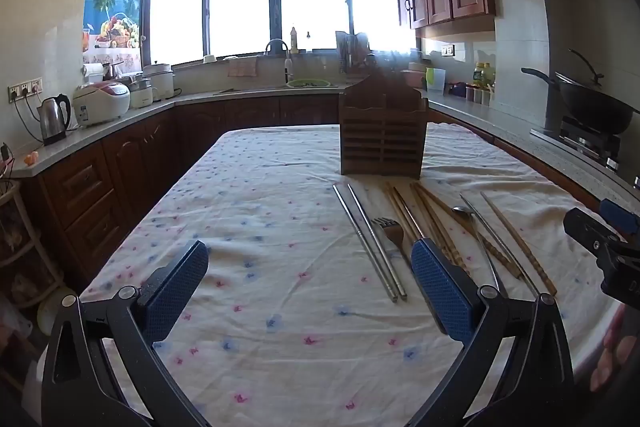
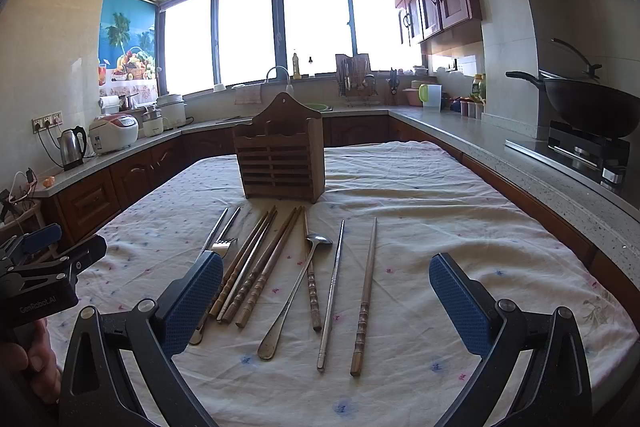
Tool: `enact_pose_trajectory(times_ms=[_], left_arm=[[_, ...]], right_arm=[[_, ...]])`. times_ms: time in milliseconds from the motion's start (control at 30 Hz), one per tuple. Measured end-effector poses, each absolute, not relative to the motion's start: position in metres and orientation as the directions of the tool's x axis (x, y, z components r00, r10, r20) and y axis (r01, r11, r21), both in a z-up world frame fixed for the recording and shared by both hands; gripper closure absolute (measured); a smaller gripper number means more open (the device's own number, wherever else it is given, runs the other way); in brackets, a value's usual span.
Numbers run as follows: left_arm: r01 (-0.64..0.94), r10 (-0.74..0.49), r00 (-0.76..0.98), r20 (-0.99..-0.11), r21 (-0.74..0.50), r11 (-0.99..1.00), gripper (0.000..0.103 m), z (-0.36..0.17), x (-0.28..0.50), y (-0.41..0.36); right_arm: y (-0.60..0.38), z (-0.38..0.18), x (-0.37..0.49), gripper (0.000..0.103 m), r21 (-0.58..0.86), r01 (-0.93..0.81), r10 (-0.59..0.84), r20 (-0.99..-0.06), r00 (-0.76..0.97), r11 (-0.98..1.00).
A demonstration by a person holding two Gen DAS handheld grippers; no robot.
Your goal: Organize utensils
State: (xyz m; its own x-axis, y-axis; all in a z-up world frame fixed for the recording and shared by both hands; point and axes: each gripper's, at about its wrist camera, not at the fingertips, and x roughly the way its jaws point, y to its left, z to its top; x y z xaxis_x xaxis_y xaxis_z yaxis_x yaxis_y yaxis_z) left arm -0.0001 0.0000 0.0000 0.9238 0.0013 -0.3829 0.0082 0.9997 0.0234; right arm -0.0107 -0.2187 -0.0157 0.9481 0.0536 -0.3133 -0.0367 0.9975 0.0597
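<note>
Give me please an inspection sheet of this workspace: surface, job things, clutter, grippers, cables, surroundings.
Surface: table under a white floral cloth, wrinkled.
Job's things: wooden utensil holder stands upright at the far middle and looks empty from here. In front of it, flat on the cloth: metal chopstick pair, fork, bundle of wooden chopsticks, spoon, single metal chopstick, single wooden chopstick.
Clutter: nothing seen on the table besides these.
Grippers: left gripper open, holding nothing; right gripper open, holding nothing, above the utensils.
Cables: cords at the wall sockets near the kettle; none on the table.
Surroundings: kitchen counters, rice cooker, wok on the stove, bright window.
</note>
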Motion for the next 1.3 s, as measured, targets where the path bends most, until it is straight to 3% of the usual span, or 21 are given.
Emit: enact_pose_trajectory(times_ms=[933, 1300], left_arm=[[0.017, -0.008, 0.916, -0.400, 0.019, 1.000, 0.000, -0.005, 0.003, 0.000], [0.043, -0.054, 0.869, -0.491, -0.034, 0.999, 0.000, -0.007, 0.021, 0.003]], right_arm=[[-0.219, -0.016, -0.010, 0.000, 0.074, -0.042, 0.063, -0.314, 0.947, 0.996], [-0.224, -0.016, -0.006, 0.000, 0.090, -0.048, 0.075, -0.336, 0.939, 0.995]])
